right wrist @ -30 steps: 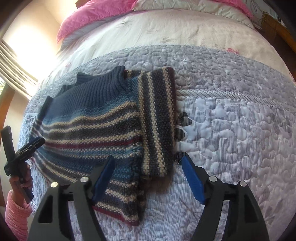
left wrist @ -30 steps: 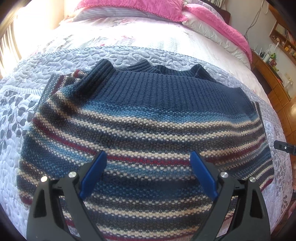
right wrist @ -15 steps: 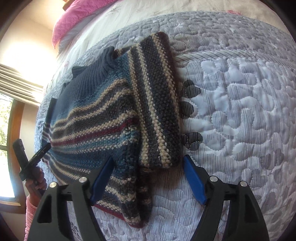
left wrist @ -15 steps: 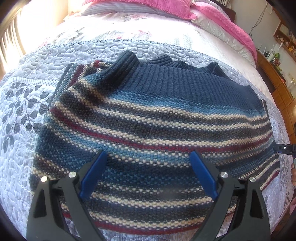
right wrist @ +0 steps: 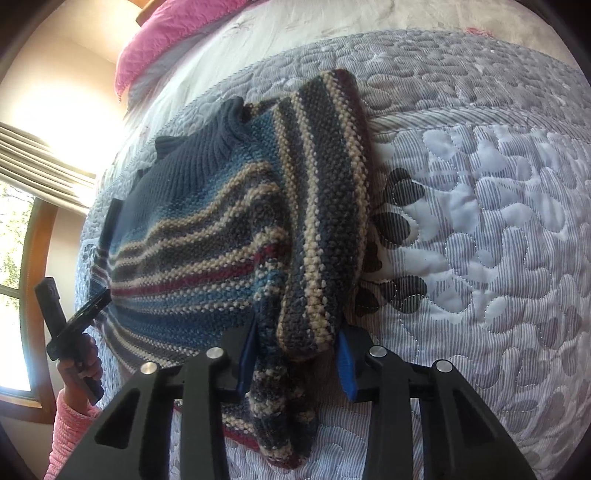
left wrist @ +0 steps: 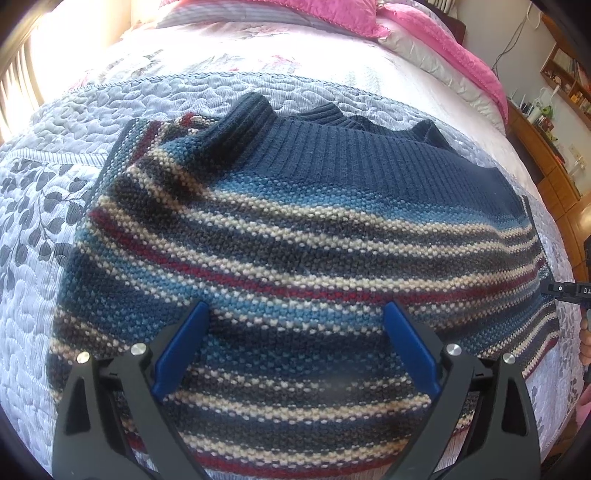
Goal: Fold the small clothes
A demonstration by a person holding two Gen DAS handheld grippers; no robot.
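Right wrist view: the right gripper (right wrist: 295, 363) jaws are narrowed around the folded sleeve (right wrist: 325, 221) of the striped sweater (right wrist: 192, 236) at 6 o'clock; full closure cannot be told. The sweater is spread on the bed quilt (right wrist: 480, 221), with the left gripper (left wrist: 295, 347) wide open and empty above it. The sleeve end is best clamped squarely and carried flat toward 9 o'clock.

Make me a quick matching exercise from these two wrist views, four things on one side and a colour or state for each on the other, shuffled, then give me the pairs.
Things:
1. left gripper
2. right gripper
3. sweater collar
4. pillow

Descriptions:
A. pink
B. closing around a folded striped sleeve
C. open above the striped sweater
D. ribbed navy

Pairs: 1-C, 2-B, 3-D, 4-A
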